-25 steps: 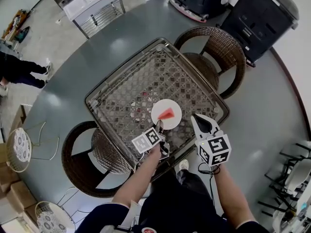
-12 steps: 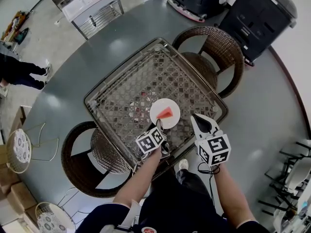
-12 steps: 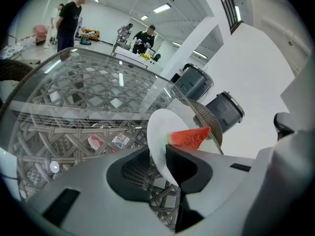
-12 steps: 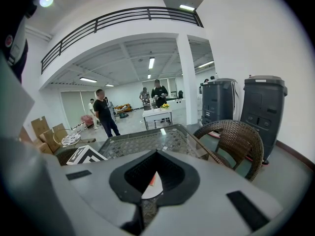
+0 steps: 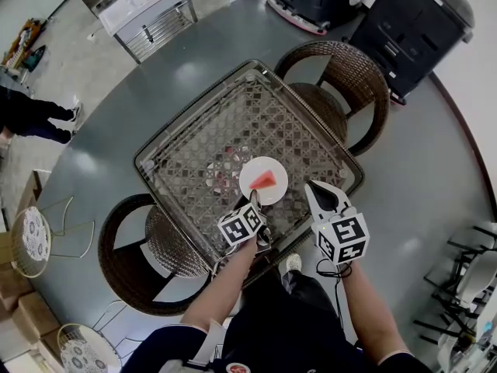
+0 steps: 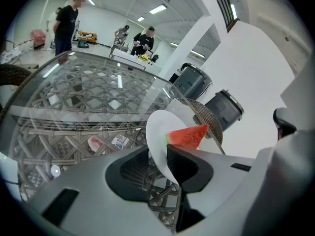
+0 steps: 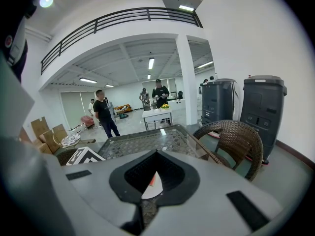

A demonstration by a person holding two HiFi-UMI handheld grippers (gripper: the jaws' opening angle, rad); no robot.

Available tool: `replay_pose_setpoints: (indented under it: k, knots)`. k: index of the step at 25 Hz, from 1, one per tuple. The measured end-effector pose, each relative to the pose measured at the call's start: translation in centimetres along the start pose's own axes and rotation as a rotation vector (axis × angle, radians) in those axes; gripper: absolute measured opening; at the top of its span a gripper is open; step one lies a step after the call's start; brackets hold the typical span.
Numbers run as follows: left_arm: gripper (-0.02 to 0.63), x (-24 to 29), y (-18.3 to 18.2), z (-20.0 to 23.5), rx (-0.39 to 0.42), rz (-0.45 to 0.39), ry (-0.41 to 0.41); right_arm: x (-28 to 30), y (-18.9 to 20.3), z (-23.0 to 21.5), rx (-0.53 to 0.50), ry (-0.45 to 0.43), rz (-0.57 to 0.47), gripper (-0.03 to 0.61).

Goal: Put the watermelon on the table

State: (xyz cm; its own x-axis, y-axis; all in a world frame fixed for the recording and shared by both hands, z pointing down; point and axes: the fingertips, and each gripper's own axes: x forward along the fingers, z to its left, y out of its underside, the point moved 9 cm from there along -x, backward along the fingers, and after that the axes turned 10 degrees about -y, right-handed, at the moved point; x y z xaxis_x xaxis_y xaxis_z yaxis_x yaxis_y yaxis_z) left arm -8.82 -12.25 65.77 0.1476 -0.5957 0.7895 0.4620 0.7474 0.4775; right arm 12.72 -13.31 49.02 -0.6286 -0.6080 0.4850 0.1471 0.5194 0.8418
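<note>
Watermelon slice (image 5: 266, 180) lies on a white plate (image 5: 251, 185), which sits on the glass table (image 5: 186, 142) a little below the middle of the head view. The left gripper (image 5: 255, 201) is at the plate's lower rim. Its jaws have just been opening and now stand apart, with the rim between them. The right gripper (image 5: 314, 190), to the lower right of the plate, has its jaws together and holds nothing.

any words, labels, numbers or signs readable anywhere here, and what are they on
No text can be read.
The left marker cube and right marker cube: black-and-white square patterns, no letters or digits.
The printed sheets under the glass table top: red and white, too blurred to read.
The dark bins: no label can be made out.
</note>
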Motion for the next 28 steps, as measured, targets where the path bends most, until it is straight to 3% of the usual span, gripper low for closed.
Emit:
replay_pose_setpoints:
  k: [5, 18, 28]
  knots:
    - [0.112, -0.1, 0.1, -0.1, 0.037, 0.006, -0.003, -0.1, -0.1, 0.0, 0.001, -0.001, -0.002, 0.003]
    - [0.146, -0.2, 0.5, -0.9, 0.240, -0.030, -0.059, -0.4, 0.3, -0.3, 0.007, -0.001, -0.002, 0.003]
    - [0.153, 0.1, 0.3, -1.6, 0.281, 0.007, -0.130, -1.0, 0.4, -0.6, 0.012, 0.005, -0.009, 0.003]
